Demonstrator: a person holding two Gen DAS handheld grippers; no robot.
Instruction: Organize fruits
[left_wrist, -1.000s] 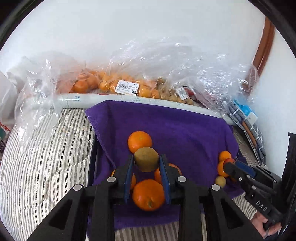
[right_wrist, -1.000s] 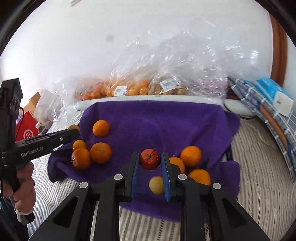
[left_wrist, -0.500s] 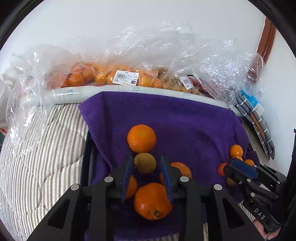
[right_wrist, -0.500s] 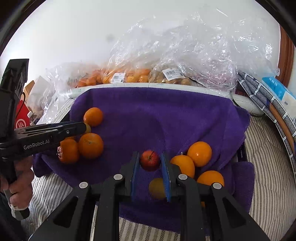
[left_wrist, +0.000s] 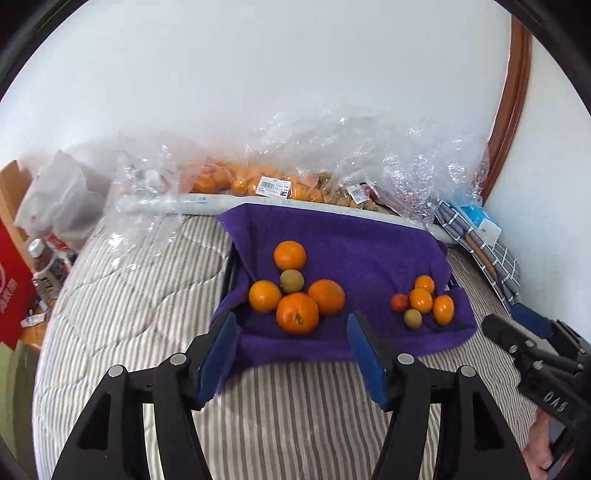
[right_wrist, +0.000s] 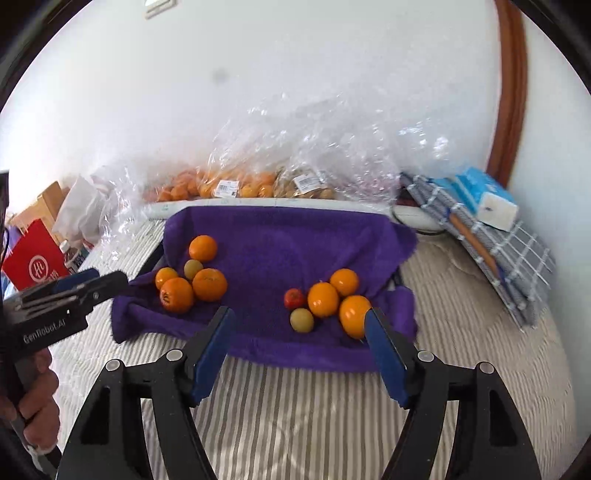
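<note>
Striped bedding (left_wrist: 122, 317) carries a purple towel (left_wrist: 354, 243) bearing two fruit clusters: four oranges ringing a kiwi (left_wrist: 291, 280) on the left, and three oranges, a red apple (right_wrist: 294, 298) and a pale fruit on the right. Both the left gripper (left_wrist: 291, 345) and right gripper (right_wrist: 299, 343), jaws just opened wide, hold nothing and hang short of the fruit.

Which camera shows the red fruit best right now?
Right wrist: the red fruit sits near frame centre, large and unblocked, beside an orange. The left wrist view shows it smaller, off to the right, still unblocked.
</note>
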